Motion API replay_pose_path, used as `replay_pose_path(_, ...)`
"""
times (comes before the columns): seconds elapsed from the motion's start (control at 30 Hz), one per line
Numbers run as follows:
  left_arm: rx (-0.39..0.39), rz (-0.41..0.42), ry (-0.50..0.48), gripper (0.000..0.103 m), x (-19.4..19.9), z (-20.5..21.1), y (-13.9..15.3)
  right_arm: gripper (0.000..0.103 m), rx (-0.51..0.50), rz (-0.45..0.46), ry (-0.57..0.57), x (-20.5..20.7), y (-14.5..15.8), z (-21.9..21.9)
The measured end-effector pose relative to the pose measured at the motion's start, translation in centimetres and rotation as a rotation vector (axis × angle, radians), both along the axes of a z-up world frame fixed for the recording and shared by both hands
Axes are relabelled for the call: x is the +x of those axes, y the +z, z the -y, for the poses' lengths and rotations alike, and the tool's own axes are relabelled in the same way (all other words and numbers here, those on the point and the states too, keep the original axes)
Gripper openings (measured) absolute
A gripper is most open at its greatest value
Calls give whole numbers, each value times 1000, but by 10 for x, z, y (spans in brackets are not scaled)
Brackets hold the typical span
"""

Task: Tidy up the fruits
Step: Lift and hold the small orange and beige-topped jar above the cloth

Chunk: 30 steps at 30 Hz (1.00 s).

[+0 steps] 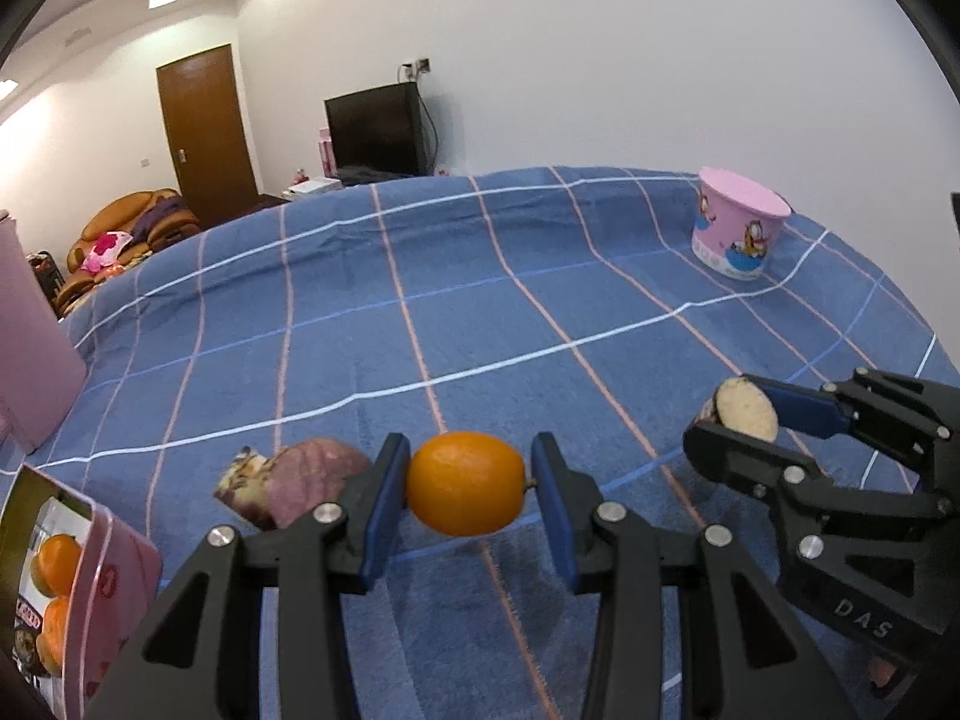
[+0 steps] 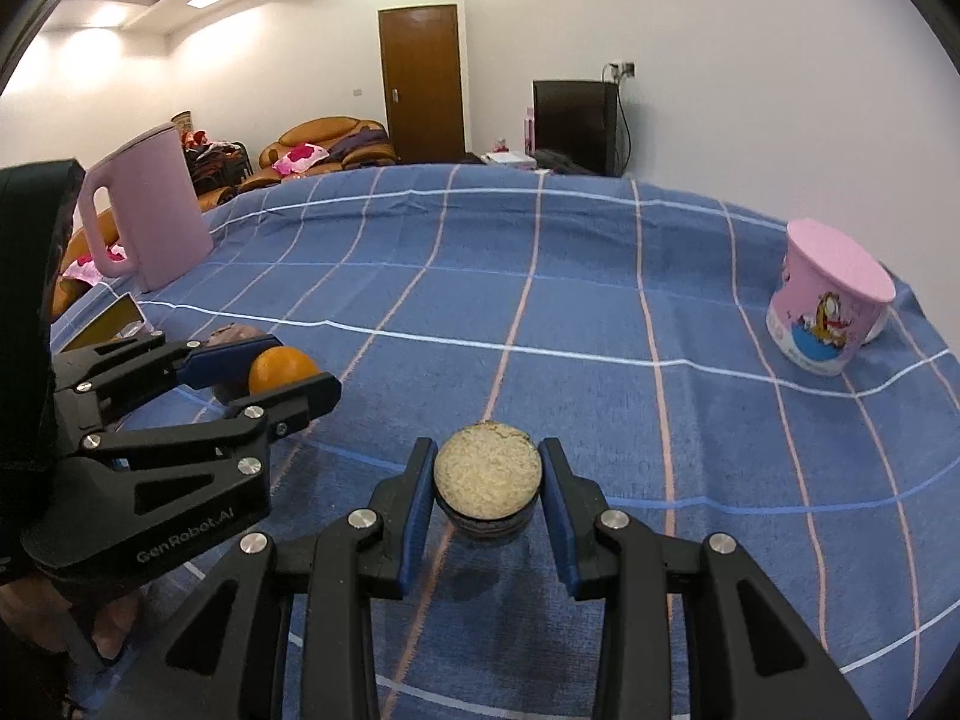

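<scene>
Left wrist view is showing the left gripper (image 1: pixel 468 486) clamping a small orange fruit (image 1: pixel 465 483) end to end between its blue pads, lifted just above the blue checked cloth (image 1: pixel 480 312) near its close edge. A purple cut piece (image 1: pixel 294 480) is lying on the cloth just left of that gripper. Right wrist view is showing the right gripper (image 2: pixel 487 480) pinching a round slice (image 2: pixel 487 474) with a pale, grainy cut face turned up, also near the close edge.

Both hands are carrying, so the step in hand looks like a move toward a container. Doing it well means keeping both grips steady and level, since the orange fruit is smooth and is being held only at its 2 tips, where it could pivot or slip. The 2 grippers are working side by side, so they should be kept apart while travelling. The pink cartoon tub (image 2: pixel 831 306) toward the far right corner has its lid on, which would be blocking any drop.

Readable writing: "GenRobot.AI" on the left gripper's body, "DAS" on the right gripper's. Print on the pink box (image 1: pixel 78 594) at the left edge is too blurred to read.
</scene>
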<state>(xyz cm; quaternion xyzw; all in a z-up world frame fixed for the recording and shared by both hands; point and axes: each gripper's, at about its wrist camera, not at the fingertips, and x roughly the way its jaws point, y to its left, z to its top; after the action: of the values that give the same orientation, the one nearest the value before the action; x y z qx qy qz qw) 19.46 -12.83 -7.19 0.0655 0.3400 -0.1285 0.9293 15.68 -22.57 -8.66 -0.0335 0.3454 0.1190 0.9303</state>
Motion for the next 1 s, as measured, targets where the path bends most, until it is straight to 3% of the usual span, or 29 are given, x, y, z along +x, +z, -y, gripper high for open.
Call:
replay_pose_path(0.43,5,97,26,44,-22,-4,10,36,-14,99,11,-16,12,-3)
replay_pose_path(1.0,-4,150,44,44,-30,-8,16,36,12,186,16,-30,20,2)
